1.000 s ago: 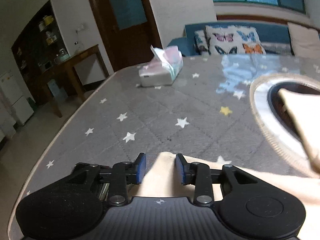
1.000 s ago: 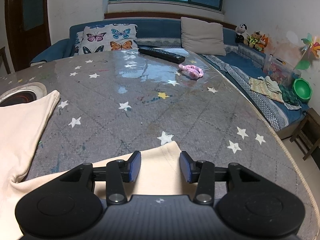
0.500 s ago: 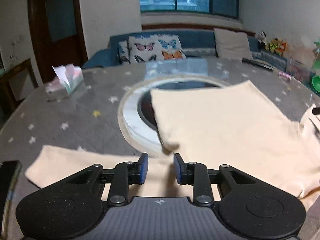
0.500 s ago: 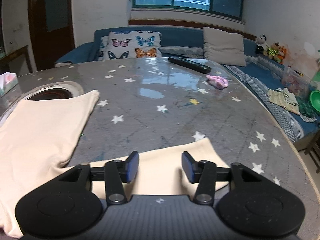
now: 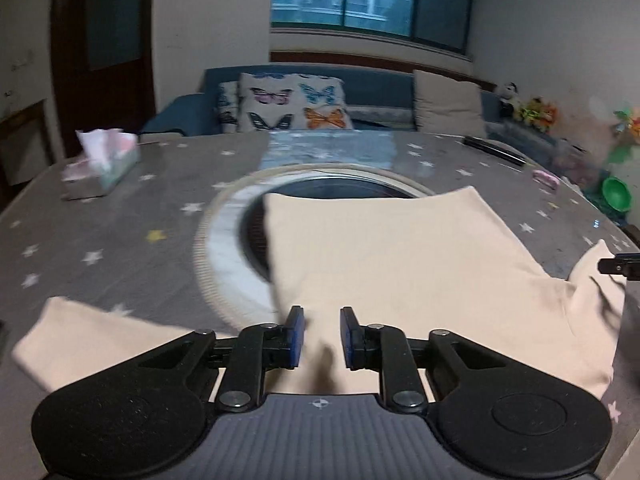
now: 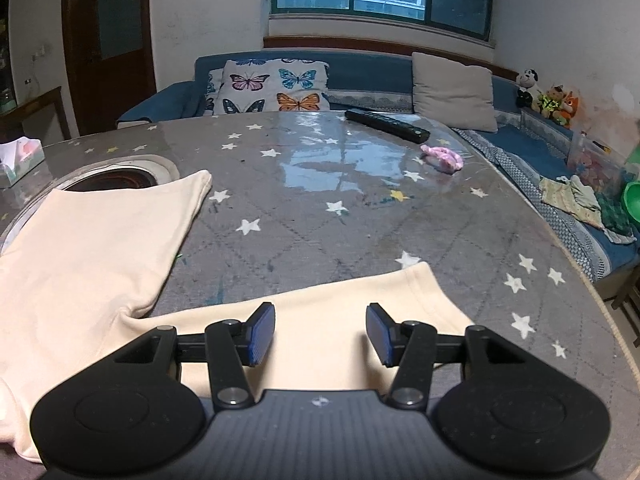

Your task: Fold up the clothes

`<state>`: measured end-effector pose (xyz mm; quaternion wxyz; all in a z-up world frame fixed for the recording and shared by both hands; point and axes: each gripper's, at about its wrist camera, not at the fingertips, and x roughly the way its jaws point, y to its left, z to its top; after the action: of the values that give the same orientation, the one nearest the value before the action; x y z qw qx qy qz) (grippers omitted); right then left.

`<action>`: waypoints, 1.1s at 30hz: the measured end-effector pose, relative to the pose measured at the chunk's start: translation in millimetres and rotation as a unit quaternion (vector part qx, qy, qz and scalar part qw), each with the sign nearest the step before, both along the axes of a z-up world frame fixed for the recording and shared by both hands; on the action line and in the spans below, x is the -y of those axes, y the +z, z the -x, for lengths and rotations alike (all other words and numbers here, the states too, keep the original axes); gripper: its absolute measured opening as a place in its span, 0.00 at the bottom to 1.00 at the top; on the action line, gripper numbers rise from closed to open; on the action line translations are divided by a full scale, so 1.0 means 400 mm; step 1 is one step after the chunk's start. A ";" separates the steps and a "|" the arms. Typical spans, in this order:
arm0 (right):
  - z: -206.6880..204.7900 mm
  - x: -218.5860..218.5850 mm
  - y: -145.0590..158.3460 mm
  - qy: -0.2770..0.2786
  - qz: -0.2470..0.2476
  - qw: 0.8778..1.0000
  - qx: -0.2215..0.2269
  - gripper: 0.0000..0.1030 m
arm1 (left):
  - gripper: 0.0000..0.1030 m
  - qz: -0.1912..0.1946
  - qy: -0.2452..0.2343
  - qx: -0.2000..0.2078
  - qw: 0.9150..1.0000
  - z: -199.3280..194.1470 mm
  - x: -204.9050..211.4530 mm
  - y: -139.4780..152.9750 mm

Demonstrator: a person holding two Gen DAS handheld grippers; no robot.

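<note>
We judge the cream shirt (image 5: pixel 400 256) soft, light, limp; best taken at shoulder and sleeve (image 6: pixel 360 300) edge; left gripper (image 5: pixel 320 334) has just been closing, now narrow, cloth between jaws, pinch unclear; right gripper (image 6: pixel 320 334) stands half open above the sleeve

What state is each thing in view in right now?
Left tool: nearly closed, jaws just been closing, shirt fabric between them, not clamped.
Right tool: open, jaws just been opening, over a sleeve.
Shirt: spread flat, unfolded, hem over the round recess.
Tissue box: open, tissue sticking up.
Remote: lying flat on the table.
</note>
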<state>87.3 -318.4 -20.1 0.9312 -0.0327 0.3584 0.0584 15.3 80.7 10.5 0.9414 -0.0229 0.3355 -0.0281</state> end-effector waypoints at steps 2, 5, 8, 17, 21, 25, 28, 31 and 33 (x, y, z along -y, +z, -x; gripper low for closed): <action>0.000 -0.006 -0.003 0.004 0.000 1.000 -0.002 0.50 | 0.11 0.000 0.003 -0.009 1.000 -0.019 0.006 -0.017; 0.003 -0.007 -0.003 0.007 0.003 1.000 -0.003 0.50 | 0.07 0.003 0.013 -0.022 1.000 -0.019 -0.016 -0.033; 0.008 -0.008 0.008 0.009 0.006 1.000 0.001 0.50 | 0.07 0.001 0.013 -0.024 1.000 -0.010 -0.019 -0.024; 0.034 -0.133 0.058 0.114 -0.023 0.993 0.024 0.47 | 0.07 0.002 0.005 -0.028 1.000 -0.075 0.022 -0.025; 0.033 -0.205 0.044 0.170 -0.030 0.985 0.014 0.38 | 0.07 -0.004 0.015 -0.040 0.999 -0.081 0.010 -0.046; 0.025 -0.263 0.015 0.202 -0.025 0.979 0.000 0.33 | 0.08 -0.004 0.016 -0.042 0.999 -0.083 0.005 -0.044; 0.016 -0.282 -0.013 0.207 0.007 0.978 -0.009 0.33 | 0.08 -0.013 0.014 -0.039 0.999 -0.077 0.017 -0.035; 0.030 -0.270 -0.015 0.201 0.031 0.979 -0.002 0.34 | 0.21 -0.026 -0.003 -0.024 0.999 -0.049 0.043 -0.014; 0.057 -0.264 0.002 0.208 0.026 0.978 0.004 0.35 | 0.35 -0.031 -0.016 -0.013 0.999 -0.025 0.065 -0.001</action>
<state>64.6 -212.7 -19.2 0.8989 -0.1309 0.3415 0.2414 25.5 54.8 10.1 0.9365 0.0113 0.3489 -0.0326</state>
